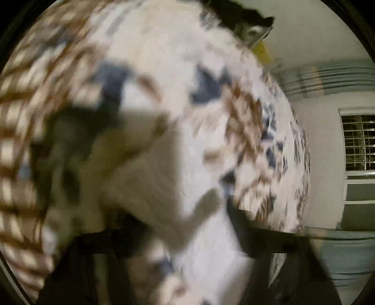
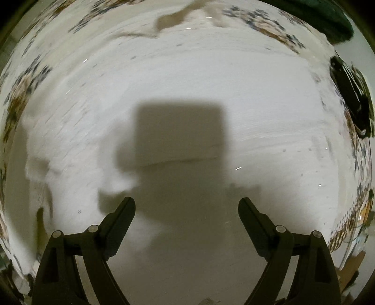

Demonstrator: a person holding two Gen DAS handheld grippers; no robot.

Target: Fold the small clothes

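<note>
A white garment point(image 2: 187, 77) lies spread on a patterned bedsheet point(image 2: 264, 23) and fills most of the right wrist view. My right gripper point(image 2: 187, 202) hangs open above it, pointing straight down, with nothing between its fingers; its blocky shadow falls on the cloth. The left wrist view is heavily blurred. There a fold of the white garment point(image 1: 164, 183) rises in front of the lens and covers the dark fingers point(image 1: 255, 237) of my left gripper point(image 1: 187, 244), which looks shut on that cloth.
The bedsheet point(image 1: 246, 122) with brown and blue print extends around the garment. A dark green cloth point(image 2: 328, 21) lies at the far corner, a black object point(image 2: 351, 103) at the right edge. A barred window point(image 1: 358, 143) and wall stand beyond the bed.
</note>
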